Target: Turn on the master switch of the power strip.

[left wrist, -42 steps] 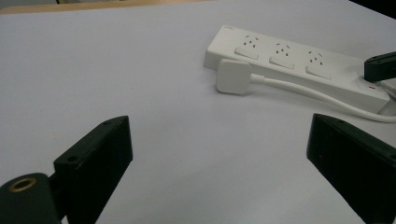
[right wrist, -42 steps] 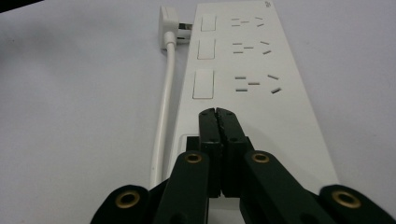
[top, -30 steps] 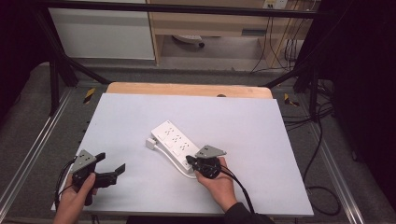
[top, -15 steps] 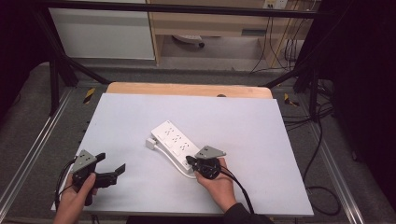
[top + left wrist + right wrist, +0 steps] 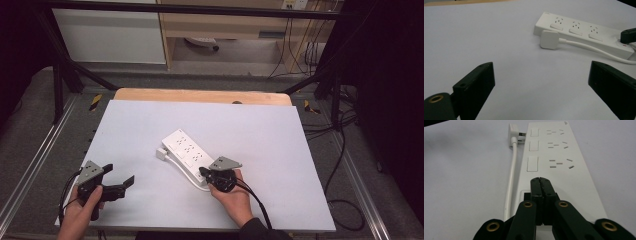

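Power strip (image 5: 187, 156) lies mid-table (image 5: 280, 140), plug (image 5: 161, 153) beside its far end. Right gripper (image 5: 202, 172): fingers (image 5: 540, 185) clenched together, empty, tips on the strip's near end. Left gripper (image 5: 120, 175): fingers released, well apart from the strip.

No text, brand or number can be read anywhere; a small mark at the far corner of the white power strip (image 5: 559, 152) is too blurred to make out.

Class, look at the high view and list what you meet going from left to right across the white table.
Left tool → white plug → power strip → right tool
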`<state>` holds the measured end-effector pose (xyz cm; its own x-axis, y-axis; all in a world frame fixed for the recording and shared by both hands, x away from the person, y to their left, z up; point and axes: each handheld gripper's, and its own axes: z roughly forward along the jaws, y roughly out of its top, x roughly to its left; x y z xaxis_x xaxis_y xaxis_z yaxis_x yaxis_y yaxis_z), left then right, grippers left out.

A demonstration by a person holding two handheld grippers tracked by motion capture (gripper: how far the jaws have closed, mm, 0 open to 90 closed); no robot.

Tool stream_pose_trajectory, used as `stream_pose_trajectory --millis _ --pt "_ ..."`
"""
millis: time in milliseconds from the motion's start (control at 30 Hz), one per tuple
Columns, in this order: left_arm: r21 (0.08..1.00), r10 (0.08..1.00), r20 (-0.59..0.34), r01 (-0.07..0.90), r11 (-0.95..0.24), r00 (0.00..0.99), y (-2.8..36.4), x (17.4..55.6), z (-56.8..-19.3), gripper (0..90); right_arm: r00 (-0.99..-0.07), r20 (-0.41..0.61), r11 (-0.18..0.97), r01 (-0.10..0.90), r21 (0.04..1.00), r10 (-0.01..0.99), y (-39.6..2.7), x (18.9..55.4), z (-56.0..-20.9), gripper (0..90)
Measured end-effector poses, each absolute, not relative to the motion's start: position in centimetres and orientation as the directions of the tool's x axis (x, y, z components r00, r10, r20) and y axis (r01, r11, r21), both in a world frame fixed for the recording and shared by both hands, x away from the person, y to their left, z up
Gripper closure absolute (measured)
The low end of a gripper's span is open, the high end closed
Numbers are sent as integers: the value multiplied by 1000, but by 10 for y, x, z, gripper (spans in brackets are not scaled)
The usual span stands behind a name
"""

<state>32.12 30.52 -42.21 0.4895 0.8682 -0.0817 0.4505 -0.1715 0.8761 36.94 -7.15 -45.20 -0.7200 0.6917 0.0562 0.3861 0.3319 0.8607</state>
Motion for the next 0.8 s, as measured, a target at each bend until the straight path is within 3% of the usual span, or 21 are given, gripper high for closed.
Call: stream_pose_trajectory --millis 800 --pt "875 869 -83 453 -171 488 305 321 -423 70 -721 46 338 379 861 691 -71 369 -452 900"
